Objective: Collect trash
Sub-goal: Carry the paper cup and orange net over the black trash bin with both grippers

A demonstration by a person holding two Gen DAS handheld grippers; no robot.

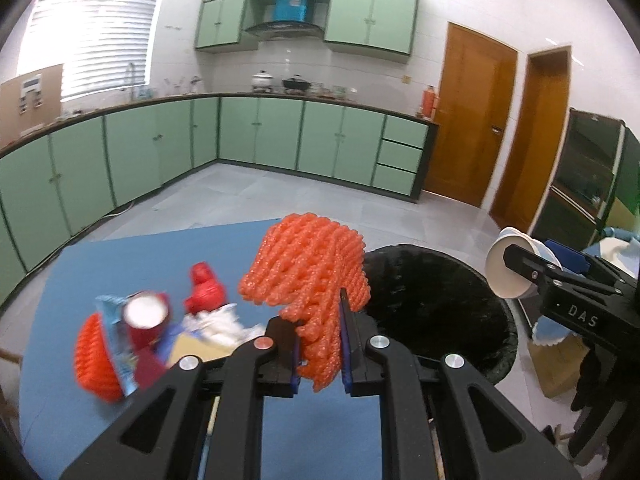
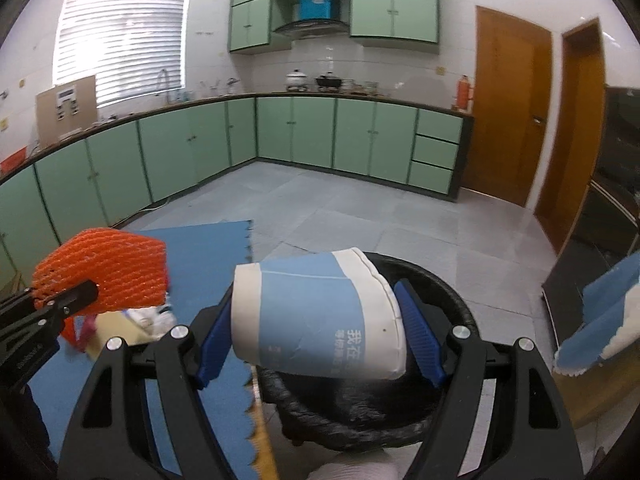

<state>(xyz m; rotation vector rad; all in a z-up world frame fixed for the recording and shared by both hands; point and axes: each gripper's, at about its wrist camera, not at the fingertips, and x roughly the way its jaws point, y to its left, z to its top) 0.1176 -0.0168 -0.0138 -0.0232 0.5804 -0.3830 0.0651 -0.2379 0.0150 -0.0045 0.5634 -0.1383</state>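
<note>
Left tool (image 1: pixel 320 344) pinched nearly closed, right tool (image 2: pixel 320 332) spread wide; both angled downward, each clamping something.

Both rigs look the same: chunky matte black plastic frames with cut-out slots and four round silver screws across the top. The left gripper (image 1: pixel 320 346) and right gripper (image 2: pixel 320 330) both have ribbed blue pads (image 2: pixel 418 334). One side has white "DAS" lettering (image 1: pixel 583 317).
</note>
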